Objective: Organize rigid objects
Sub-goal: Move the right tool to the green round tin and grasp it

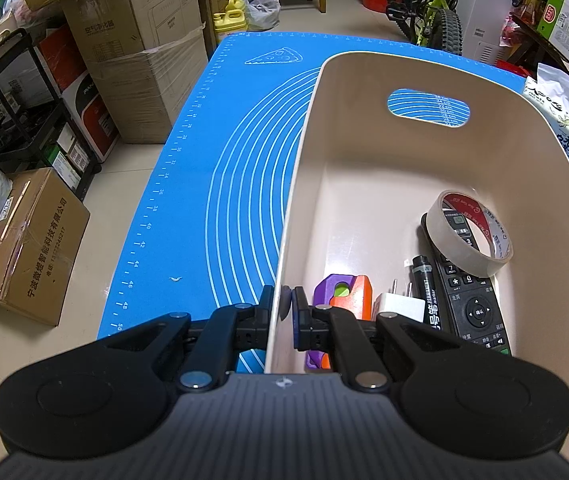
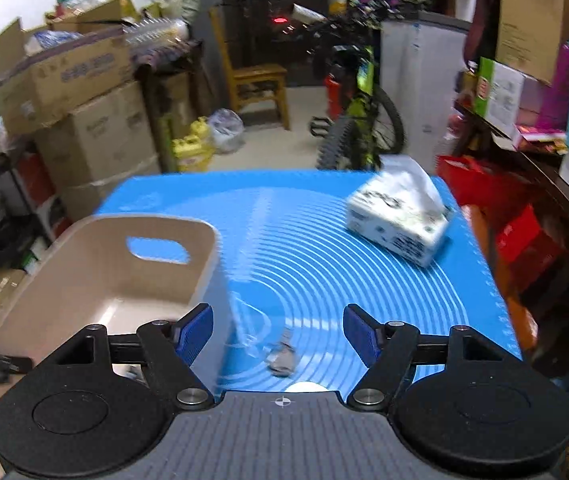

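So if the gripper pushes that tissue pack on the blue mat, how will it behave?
The tissue pack looks soft-wrapped, so it would probably dent rather than resist. It lies flat on the blue mat, so tipping or rolling seems unlikely. It is likely light and should slide easily.

Even indoor light, fairly bright, with soft glare on the blue mat [image 1: 188, 200]. The left wrist view is sharp; the right wrist view is smeared by motion blur, especially the tissue pack [image 2: 398, 220]. Both bend strongly at the dark corners.
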{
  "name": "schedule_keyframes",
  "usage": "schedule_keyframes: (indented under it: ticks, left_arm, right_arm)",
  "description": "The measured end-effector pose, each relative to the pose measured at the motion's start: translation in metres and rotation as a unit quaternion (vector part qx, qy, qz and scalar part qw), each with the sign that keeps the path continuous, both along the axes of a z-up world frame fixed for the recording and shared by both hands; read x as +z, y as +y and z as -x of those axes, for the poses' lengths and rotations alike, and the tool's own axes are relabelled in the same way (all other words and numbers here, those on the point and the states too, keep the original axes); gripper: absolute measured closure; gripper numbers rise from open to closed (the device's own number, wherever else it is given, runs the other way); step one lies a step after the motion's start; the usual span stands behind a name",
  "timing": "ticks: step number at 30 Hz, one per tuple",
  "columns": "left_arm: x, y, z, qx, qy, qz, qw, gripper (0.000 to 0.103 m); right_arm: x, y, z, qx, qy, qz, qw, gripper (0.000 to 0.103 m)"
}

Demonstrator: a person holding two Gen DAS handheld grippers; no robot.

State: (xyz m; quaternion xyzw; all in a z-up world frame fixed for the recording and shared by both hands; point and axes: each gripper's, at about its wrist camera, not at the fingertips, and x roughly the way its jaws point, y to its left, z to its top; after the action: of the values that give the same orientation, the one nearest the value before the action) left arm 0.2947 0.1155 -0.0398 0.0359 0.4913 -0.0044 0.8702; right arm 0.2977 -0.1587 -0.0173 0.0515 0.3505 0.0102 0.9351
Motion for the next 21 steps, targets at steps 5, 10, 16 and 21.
schedule_keyframes:
  ticks: [5, 10, 16, 21]
  left_arm:
    - [0.0, 0.0, 0.0, 0.0, 0.0, 0.0, 1.0, 0.093]
    - [0.0, 0.0, 0.0, 0.0, 0.0, 0.0, 1.0, 0.093]
    - [0.0, 0.0, 0.0, 0.0, 0.0, 0.0, 1.0, 0.093]
    - [0.0, -0.001, 0.0, 0.0, 0.0, 0.0, 1.0, 0.093]
  right_arm:
    - [-0.026, -0.017, -0.011, -0.019, 0.039, 0.003, 0.999, 0.026]
    - [-0.055, -0.021, -0.017, -0.026, 0.076, 0.023, 0.996, 0.026]
    - [-0.08, -0.019, -0.023, -0.018, 0.11, 0.018, 0.994, 0.026]
    - [-0.093, -0.009, -0.028, -0.003, 0.123, 0.016, 0.992, 0.026]
